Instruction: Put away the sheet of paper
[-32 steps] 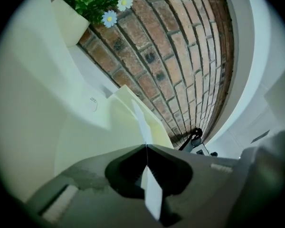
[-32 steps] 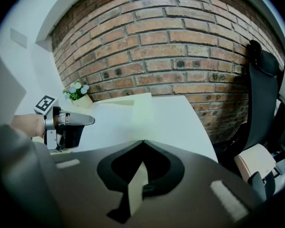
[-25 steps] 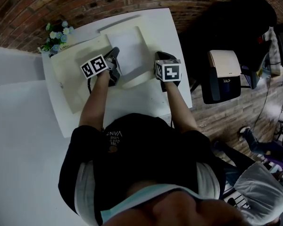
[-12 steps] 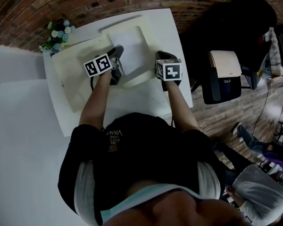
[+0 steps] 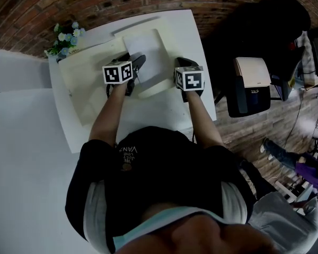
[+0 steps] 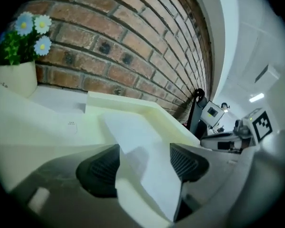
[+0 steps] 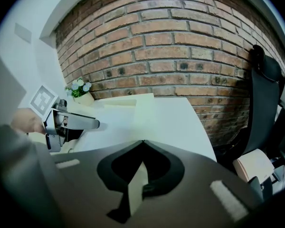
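Observation:
A white sheet of paper (image 5: 147, 49) lies inside an open cream folder (image 5: 87, 86) on the white table (image 5: 193, 36). My left gripper (image 5: 138, 66) is at the sheet's left edge. Its jaws have just been opening and now stand apart, with the sheet (image 6: 142, 151) loose between the pads (image 6: 100, 169), which do not press on it. My right gripper (image 5: 181, 63) holds up the folder's curled cover (image 5: 155, 89). Its jaws (image 7: 141, 175) are shut on that cream edge (image 7: 137, 186). From the right gripper view my left gripper (image 7: 61, 121) shows at the left.
A small pot of blue and white flowers (image 5: 63, 40) stands at the table's far left corner by the brick wall (image 5: 95, 4). A black chair (image 5: 265, 20) and a beige-topped black unit (image 5: 250, 83) are right of the table. A person's legs (image 5: 286, 160) show at lower right.
The left gripper has rolled, its marker cube turning toward the camera, and its jaws have opened off the sheet. The right gripper has kept still on the folder's cover.

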Demonstrator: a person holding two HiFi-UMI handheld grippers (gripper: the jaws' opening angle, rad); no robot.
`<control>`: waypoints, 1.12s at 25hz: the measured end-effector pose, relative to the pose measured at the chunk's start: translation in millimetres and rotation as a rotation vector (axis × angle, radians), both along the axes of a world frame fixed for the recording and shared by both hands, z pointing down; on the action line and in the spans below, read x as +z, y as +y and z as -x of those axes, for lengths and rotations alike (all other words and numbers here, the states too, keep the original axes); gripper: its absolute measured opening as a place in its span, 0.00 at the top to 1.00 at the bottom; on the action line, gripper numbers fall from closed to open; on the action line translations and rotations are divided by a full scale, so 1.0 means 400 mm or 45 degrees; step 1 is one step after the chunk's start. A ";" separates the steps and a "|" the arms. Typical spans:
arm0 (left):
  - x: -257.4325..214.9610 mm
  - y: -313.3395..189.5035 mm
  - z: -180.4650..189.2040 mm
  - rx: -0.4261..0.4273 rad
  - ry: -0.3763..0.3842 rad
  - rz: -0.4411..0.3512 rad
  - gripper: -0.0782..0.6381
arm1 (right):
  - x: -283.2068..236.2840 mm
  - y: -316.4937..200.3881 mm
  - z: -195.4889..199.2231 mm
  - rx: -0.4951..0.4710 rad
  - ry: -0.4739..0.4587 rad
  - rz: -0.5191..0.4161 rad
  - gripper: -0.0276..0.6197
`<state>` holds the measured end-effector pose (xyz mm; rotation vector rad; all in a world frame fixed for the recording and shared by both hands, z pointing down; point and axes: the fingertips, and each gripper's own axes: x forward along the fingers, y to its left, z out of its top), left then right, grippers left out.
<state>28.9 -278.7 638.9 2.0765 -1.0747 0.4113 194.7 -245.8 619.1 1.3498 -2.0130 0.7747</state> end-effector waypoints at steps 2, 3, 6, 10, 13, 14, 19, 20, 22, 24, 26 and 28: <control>0.003 0.003 0.005 0.016 -0.064 -0.013 0.40 | -0.001 0.000 0.000 -0.002 0.007 -0.003 0.96; 0.003 0.003 0.008 0.018 -0.086 -0.020 0.39 | -0.001 0.000 0.000 -0.003 0.009 -0.004 0.96; -0.002 0.000 0.015 0.014 -0.097 -0.038 0.37 | 0.002 -0.001 0.001 -0.003 0.010 -0.009 0.96; -0.016 -0.004 0.018 0.007 -0.079 -0.059 0.37 | 0.002 -0.002 0.003 -0.005 0.017 -0.016 0.96; -0.029 -0.006 0.017 0.007 -0.052 -0.082 0.37 | 0.002 -0.001 0.002 -0.006 0.017 -0.016 0.96; -0.034 -0.006 0.018 0.009 -0.048 -0.089 0.37 | 0.002 -0.002 0.002 -0.007 0.013 -0.015 0.96; -0.053 -0.005 0.032 0.002 -0.028 -0.113 0.37 | 0.001 -0.002 0.003 -0.007 0.023 -0.019 0.96; -0.057 -0.004 0.035 0.001 -0.026 -0.120 0.37 | 0.003 -0.002 0.003 -0.006 0.027 -0.020 0.96; -0.067 -0.001 0.042 0.000 -0.024 -0.142 0.37 | 0.005 -0.002 0.003 -0.006 0.036 -0.022 0.95; -0.078 0.003 0.047 0.000 -0.009 -0.159 0.38 | 0.005 -0.003 0.002 -0.007 0.039 -0.027 0.95; -0.091 0.009 0.051 0.003 0.016 -0.170 0.39 | 0.002 -0.003 0.001 -0.006 0.038 -0.037 0.95; -0.104 0.015 0.061 0.008 0.026 -0.184 0.42 | 0.000 -0.004 0.003 -0.005 0.039 -0.044 0.95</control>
